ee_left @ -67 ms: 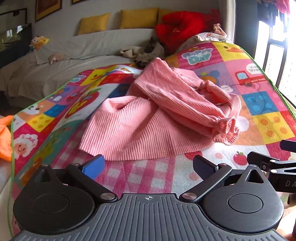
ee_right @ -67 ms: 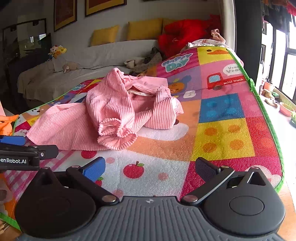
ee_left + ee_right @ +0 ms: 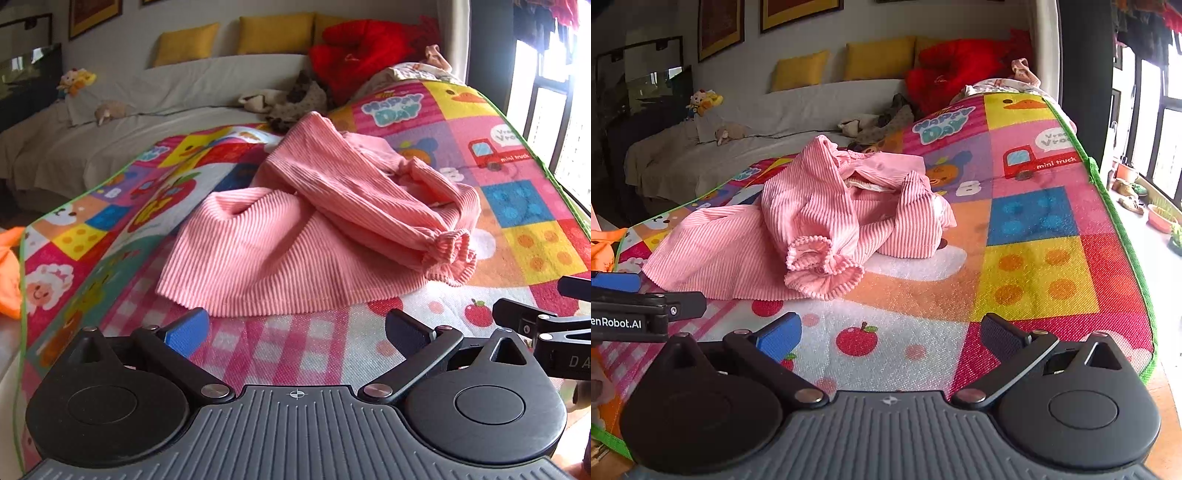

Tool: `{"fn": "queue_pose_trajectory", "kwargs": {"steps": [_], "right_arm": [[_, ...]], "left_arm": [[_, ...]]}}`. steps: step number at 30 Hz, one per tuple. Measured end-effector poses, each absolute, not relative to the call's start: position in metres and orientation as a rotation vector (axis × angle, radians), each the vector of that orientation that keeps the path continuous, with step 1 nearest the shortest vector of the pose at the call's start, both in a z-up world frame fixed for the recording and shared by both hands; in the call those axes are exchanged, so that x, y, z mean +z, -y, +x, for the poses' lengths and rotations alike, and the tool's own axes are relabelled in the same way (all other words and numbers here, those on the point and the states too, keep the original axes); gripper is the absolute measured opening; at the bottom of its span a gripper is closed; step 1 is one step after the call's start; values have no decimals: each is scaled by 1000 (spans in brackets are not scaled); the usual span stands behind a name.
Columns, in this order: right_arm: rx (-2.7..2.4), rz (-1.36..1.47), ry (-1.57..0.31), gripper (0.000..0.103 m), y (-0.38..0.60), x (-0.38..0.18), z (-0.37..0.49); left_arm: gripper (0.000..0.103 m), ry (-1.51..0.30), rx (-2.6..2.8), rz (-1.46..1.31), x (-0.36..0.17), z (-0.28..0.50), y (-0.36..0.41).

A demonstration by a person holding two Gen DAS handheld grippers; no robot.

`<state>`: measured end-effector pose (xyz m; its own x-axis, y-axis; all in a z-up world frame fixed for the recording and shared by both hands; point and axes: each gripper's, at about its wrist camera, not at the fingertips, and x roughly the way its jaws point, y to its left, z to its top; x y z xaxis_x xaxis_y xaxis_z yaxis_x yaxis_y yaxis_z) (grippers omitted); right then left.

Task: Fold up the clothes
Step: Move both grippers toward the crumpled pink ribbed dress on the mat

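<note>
A crumpled pink ribbed garment [image 3: 295, 236] [image 3: 798, 221] lies on a colourful patterned play mat [image 3: 532, 206] [image 3: 1034, 266]; one sleeve with a gathered cuff [image 3: 452, 245] [image 3: 816, 258] drapes across its body. My left gripper [image 3: 295, 330] hovers open just short of the garment's near hem, nothing between its fingers. My right gripper [image 3: 890, 332] is open too, over bare mat, with the cuff a little ahead and to its left. Each gripper shows at the edge of the other's view: the right one [image 3: 546, 325], the left one [image 3: 646, 306].
Behind the mat stands a cloth-covered sofa [image 3: 184, 99] with yellow cushions [image 3: 277, 33], a red bundle [image 3: 362, 48] and soft toys [image 3: 75, 79]. An orange cloth [image 3: 9, 273] lies off the mat's left edge. Windows [image 3: 1160, 122] and small pots [image 3: 1160, 218] line the right side.
</note>
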<state>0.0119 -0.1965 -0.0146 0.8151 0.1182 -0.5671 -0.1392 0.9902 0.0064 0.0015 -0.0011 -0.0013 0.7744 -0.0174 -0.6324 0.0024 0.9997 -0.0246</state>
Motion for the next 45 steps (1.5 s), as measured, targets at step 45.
{"fn": "queue_pose_trajectory", "kwargs": {"steps": [45], "right_arm": [[139, -21, -644, 103, 195, -18, 21]], "left_arm": [[103, -745, -25, -45, -9, 4, -3]]}}
